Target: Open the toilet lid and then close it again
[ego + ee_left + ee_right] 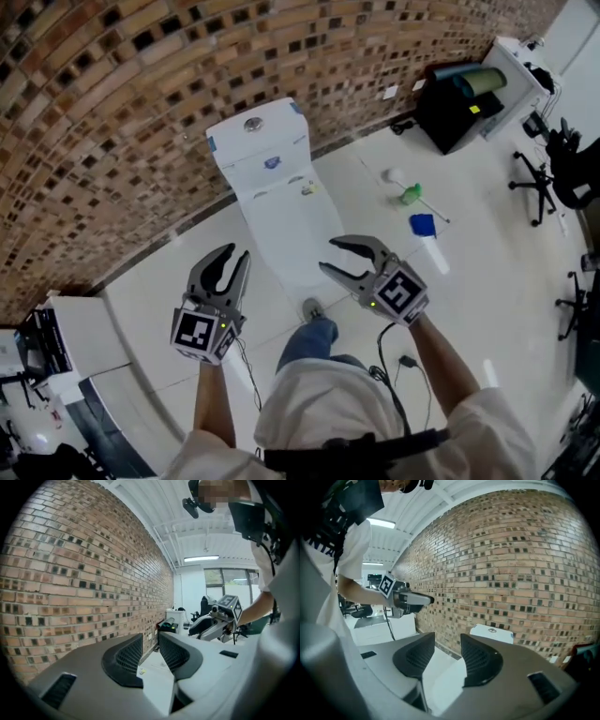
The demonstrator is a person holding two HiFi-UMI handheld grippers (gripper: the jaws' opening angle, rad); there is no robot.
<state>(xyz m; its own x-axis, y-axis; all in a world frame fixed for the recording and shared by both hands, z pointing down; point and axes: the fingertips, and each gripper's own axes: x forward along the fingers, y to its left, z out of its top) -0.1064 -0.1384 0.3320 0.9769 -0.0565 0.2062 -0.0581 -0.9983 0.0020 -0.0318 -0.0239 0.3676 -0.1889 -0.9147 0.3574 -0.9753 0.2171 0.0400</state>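
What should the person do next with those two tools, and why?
Probably lower the right hand-held gripper toward the front edge of the toilet lid. The lid looks shut, and both that one and the left hand-held gripper are clear of the lid, jaws apart and empty.

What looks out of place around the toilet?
Loose items lie scattered on the floor right of the toilet in the head view: a green thing with a thin stick, a blue piece and a white tube. The lid is down, nothing looks damaged.

Bright ceiling strip light, soft shadows, strong fisheye warping at edges.
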